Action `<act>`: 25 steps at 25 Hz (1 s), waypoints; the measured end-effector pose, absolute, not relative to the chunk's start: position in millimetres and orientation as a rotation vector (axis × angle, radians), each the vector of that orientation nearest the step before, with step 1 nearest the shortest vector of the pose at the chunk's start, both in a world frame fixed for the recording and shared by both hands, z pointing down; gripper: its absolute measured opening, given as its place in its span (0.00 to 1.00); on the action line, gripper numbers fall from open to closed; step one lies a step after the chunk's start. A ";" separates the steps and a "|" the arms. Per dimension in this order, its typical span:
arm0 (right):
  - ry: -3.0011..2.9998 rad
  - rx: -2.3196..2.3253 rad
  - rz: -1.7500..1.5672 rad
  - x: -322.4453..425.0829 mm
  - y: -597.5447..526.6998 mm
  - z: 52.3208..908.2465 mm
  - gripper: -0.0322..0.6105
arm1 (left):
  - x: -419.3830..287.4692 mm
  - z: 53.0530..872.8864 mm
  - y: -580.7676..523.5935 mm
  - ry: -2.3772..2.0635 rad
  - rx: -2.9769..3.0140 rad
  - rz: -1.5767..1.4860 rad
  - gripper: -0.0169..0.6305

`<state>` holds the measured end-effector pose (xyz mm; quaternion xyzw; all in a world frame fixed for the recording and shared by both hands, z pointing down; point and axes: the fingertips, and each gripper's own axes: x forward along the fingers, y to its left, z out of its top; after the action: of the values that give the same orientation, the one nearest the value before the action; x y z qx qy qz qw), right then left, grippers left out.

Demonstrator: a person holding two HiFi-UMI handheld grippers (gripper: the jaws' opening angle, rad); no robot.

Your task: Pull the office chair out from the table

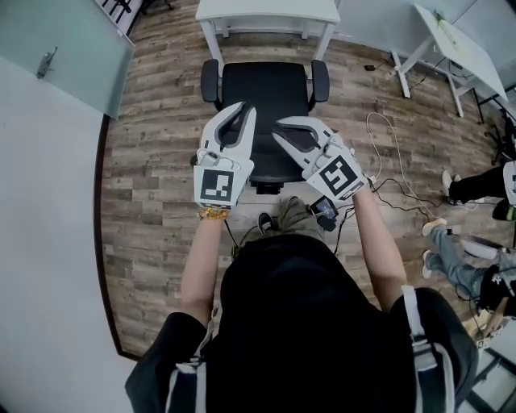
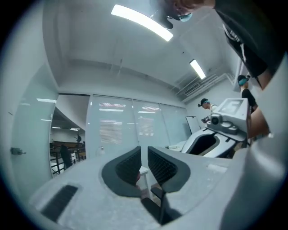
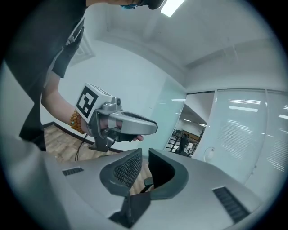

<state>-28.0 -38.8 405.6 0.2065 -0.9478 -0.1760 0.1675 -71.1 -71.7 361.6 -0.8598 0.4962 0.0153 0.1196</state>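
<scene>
The left tool (image 1: 240, 108) and right tool (image 1: 290, 125) are hovering empty, jaws standing barely a slit apart, above the black armrested office chair (image 1: 266, 85), which is sitting just before the white counter (image 1: 266, 11). Jaws this narrow are probably risking a slipping grip, and rolling castors may be heading for the loose floor cables (image 1: 387, 165).

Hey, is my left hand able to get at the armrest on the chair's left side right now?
Probably yes: the left tongs hang empty over the seat, and nothing sits between them and that armrest.
</scene>
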 end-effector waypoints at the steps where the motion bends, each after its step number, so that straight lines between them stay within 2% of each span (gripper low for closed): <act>1: -2.694 0.643 -0.513 -27.9 -43.6 404.0 0.11 | -72.6 359.8 -75.2 1.492 -2.484 0.048 0.12; 12: -2.707 1.372 -0.333 4.2 -86.2 386.4 0.10 | -78.4 365.7 -97.0 1.736 -2.313 0.057 0.10; 25: -2.595 1.653 -0.285 23.8 -106.2 413.4 0.08 | -73.5 388.1 -113.7 1.805 -2.255 0.040 0.09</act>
<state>23.8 -106.2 413.4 0.5349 -0.8395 -0.0924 0.0257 -73.5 -113.7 388.1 -0.7745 0.6197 0.0137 0.1260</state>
